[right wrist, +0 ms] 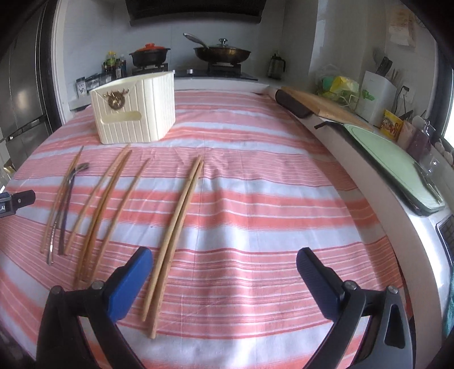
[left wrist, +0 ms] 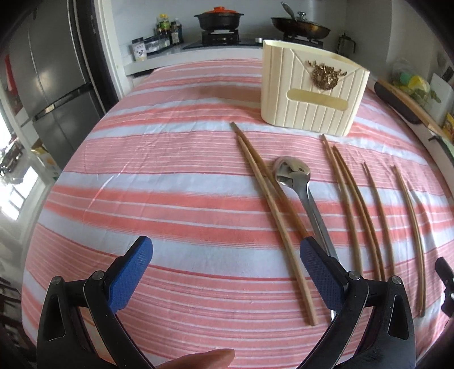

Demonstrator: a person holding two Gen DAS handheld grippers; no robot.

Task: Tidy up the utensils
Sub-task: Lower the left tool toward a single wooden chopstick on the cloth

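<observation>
Several wooden chopsticks (left wrist: 269,204) lie in pairs on the pink-and-white striped cloth (left wrist: 170,176), with a metal spoon (left wrist: 295,176) between the left pair and the others. A cream ribbed holder (left wrist: 309,93) with a gold emblem stands beyond them. My left gripper (left wrist: 227,269) is open above the cloth, left of the utensils, its right finger over the spoon's handle. In the right wrist view the holder (right wrist: 136,110) stands far left, the spoon (right wrist: 68,198) at the left. My right gripper (right wrist: 224,272) is open, the nearest chopstick pair (right wrist: 176,232) just inside its left finger.
A stove with a black pot (left wrist: 218,18) and a lidded pan (left wrist: 300,25) sits behind the table. A fridge (left wrist: 51,93) stands at the left. A counter with a cutting board (right wrist: 397,159), knife block (right wrist: 377,90) and bags runs along the right edge.
</observation>
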